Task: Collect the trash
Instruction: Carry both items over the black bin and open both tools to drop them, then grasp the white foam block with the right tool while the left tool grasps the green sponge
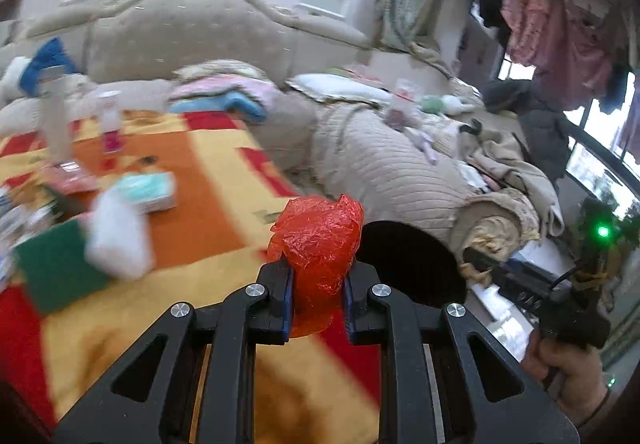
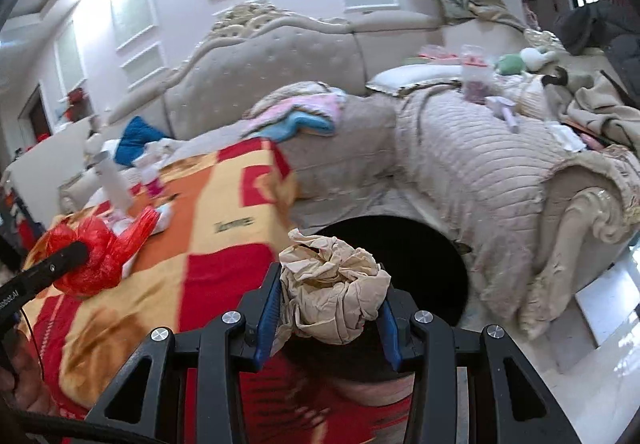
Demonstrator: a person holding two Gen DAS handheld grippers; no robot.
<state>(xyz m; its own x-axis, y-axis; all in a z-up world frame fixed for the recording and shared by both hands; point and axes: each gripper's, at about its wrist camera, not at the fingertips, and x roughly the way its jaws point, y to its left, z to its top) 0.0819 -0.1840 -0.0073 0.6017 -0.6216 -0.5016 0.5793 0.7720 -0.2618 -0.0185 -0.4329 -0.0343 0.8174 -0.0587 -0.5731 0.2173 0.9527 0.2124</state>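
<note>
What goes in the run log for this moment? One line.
left tongs: shut on red plastic bag | right tongs: shut on crumpled beige paper | black bin: ahead

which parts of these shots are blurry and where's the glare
Left wrist view: the sponges and tissue pack on the blanket smear with motion blur, while the red bag in the left gripper stays sharp; window light blows out at right. Right wrist view: glare washes the upper-left wall; the paper wad in the right gripper is crisp.
</note>
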